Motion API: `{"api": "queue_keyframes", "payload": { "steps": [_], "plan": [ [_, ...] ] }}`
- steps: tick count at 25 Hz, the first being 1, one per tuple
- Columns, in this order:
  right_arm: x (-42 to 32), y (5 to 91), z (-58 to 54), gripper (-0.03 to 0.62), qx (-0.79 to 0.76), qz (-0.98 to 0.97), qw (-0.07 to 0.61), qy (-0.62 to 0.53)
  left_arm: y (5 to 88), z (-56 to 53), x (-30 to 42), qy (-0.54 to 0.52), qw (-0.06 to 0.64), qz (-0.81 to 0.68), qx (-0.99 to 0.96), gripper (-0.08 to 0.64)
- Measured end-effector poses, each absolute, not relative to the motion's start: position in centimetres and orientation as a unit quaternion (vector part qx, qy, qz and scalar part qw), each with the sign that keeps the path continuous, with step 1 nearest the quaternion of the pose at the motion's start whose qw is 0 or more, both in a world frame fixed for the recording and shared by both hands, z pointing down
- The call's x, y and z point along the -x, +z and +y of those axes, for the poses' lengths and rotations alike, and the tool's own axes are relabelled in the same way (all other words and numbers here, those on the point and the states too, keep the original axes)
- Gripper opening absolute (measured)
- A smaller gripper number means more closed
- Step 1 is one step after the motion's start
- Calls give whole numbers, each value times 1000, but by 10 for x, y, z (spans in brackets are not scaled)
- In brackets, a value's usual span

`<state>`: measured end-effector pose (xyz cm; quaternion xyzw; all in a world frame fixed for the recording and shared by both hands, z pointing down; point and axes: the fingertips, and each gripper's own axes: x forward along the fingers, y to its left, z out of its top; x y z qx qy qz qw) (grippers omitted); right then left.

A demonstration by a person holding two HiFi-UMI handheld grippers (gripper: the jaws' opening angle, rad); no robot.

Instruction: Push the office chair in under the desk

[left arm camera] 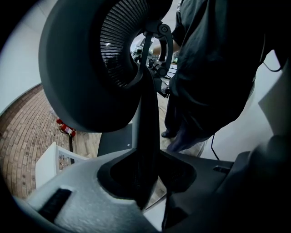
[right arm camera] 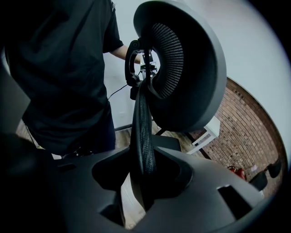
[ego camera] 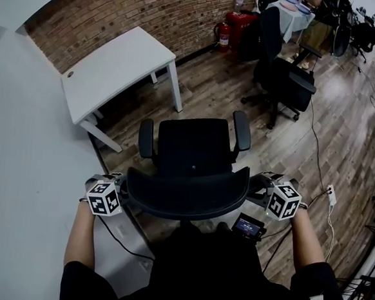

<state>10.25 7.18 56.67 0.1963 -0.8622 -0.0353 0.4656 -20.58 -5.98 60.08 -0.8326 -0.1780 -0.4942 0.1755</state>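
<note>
Left claw [ego camera: 124, 189] is pinching the left rim of the backrest [ego camera: 187, 196]. White worktop [ego camera: 117, 63] is sitting upper left by the brick wall. Office chair [ego camera: 194, 150] is standing out on the wood floor [ego camera: 330, 144], well apart from the worktop. Right claw [ego camera: 253, 190] is pinching the backrest's right rim. Grip looking done; whole push under the worktop remaining.

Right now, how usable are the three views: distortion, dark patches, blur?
Head view: sharp, evenly lit, fisheye bends the brick wall. Left gripper view: backrest edge near-black, corners vignetted. Right gripper view: its mesh weave reads clearly.
</note>
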Motion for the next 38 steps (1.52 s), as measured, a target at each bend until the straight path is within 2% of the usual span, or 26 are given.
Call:
{"api": "queue_keyframes", "payload": {
  "steps": [20,38],
  "plan": [
    [-40,573,-2,137,-156,-871,461,-67,604,-100,279,-481,182,-97,852,129],
    [-46,573,-99,140,-91,-877,462,-94,603,-148,284,-501,143,-38,853,127]
  ]
}}
